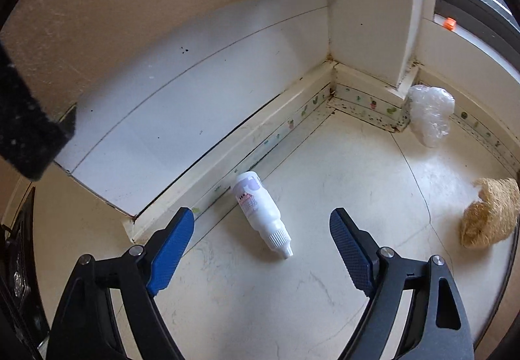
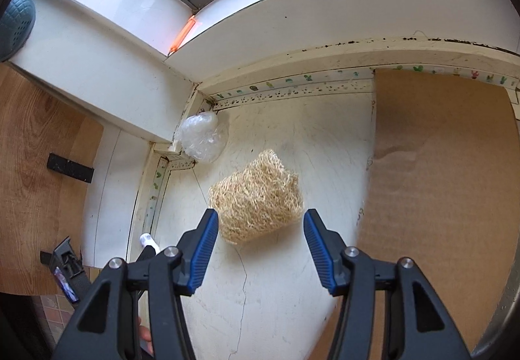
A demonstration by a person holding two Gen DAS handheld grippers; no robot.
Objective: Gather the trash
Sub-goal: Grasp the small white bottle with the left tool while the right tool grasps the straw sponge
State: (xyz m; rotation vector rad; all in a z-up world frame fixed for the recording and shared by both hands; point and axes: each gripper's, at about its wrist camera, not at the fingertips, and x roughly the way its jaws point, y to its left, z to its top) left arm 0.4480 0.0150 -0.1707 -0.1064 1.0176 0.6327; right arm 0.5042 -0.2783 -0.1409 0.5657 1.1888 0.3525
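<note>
- The left gripper (image 1: 261, 230) is held with jaws apart over the white bottle (image 1: 260, 207), lying beside the skirting (image 1: 227, 152).
- The right gripper (image 2: 260, 226) is spread, ungripping, before the straw wad (image 2: 256, 197), which lies further from the skirting.

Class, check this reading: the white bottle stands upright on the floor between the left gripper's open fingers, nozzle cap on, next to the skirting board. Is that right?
Not quite. The white bottle is not upright: it lies on its side, nozzle pointing towards the camera. The rest holds: it sits ahead of the open left gripper, beside the skirting board. The left wrist view shows it.
</note>
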